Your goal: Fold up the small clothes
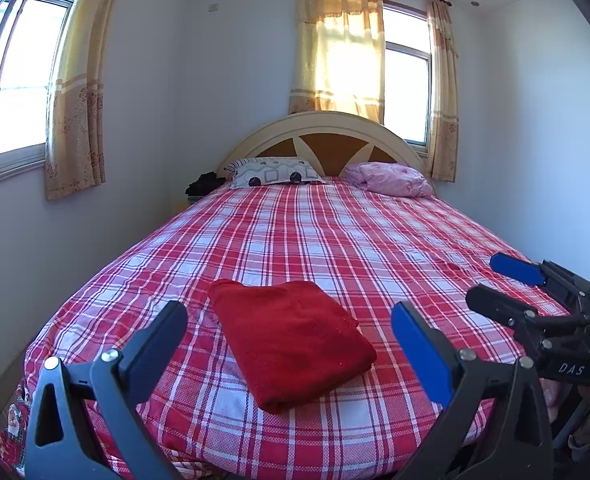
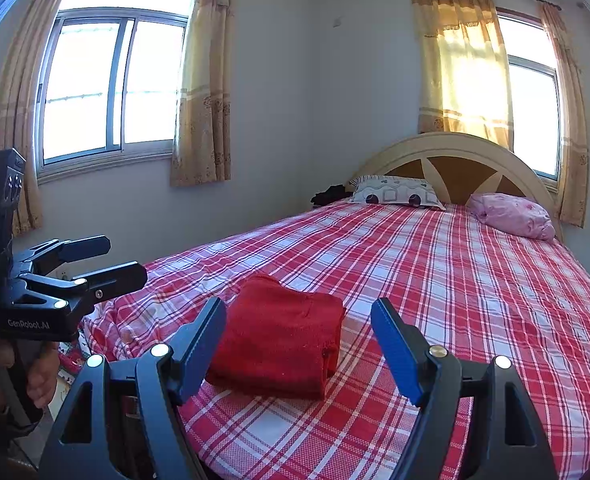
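Observation:
A red fleece garment (image 1: 291, 344) lies folded into a compact rectangle near the foot of the bed; it also shows in the right wrist view (image 2: 279, 336). My left gripper (image 1: 289, 309) hovers just short of it, open wide, with nothing between its pads. My right gripper (image 2: 298, 304) is open too and holds nothing, with the garment lying ahead between its fingers. Each gripper appears in the other's view: the right gripper (image 1: 483, 278) off to the right over the bed, the left gripper (image 2: 125, 258) at the bed's left edge.
The bed has a red and white plaid sheet (image 1: 335, 232). A patterned pillow (image 1: 273, 172) and a pink pillow (image 1: 391, 178) rest against the curved headboard (image 1: 327, 140). A dark bundle (image 1: 203, 184) sits beside the bed. A hand (image 2: 39, 376) grips the left gripper's handle.

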{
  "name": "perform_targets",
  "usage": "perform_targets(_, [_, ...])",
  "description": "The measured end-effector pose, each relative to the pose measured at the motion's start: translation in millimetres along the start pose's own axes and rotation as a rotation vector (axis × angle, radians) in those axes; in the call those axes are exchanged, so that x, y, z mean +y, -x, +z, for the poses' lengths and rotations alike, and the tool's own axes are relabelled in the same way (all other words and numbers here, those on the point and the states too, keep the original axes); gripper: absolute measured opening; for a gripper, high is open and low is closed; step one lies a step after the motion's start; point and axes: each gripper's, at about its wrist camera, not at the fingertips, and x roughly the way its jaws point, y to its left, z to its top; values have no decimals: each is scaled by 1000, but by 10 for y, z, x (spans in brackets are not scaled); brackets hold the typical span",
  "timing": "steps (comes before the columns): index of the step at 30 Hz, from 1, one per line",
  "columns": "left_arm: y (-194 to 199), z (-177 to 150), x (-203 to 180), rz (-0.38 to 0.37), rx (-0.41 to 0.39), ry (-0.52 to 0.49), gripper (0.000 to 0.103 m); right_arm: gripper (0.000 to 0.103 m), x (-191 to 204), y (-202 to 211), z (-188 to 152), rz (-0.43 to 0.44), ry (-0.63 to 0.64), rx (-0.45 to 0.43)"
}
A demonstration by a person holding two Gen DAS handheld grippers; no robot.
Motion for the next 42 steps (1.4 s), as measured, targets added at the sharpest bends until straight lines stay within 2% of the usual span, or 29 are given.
perform_targets(10, [-1, 23, -33, 19, 2, -20, 103, 76, 2, 100, 21, -10, -4, -33])
perform_targets(14, [74, 50, -71, 43, -33, -41, 103, 76, -14, 160, 38, -14, -13, -55])
perform_targets(26, [220, 134, -113, 29, -85, -51, 103, 76, -13, 288, 66, -16, -5, -102])
perform_targets(42, [76, 77, -1, 39, -39, -17, 103, 76, -8, 251, 40, -8, 7, -77])
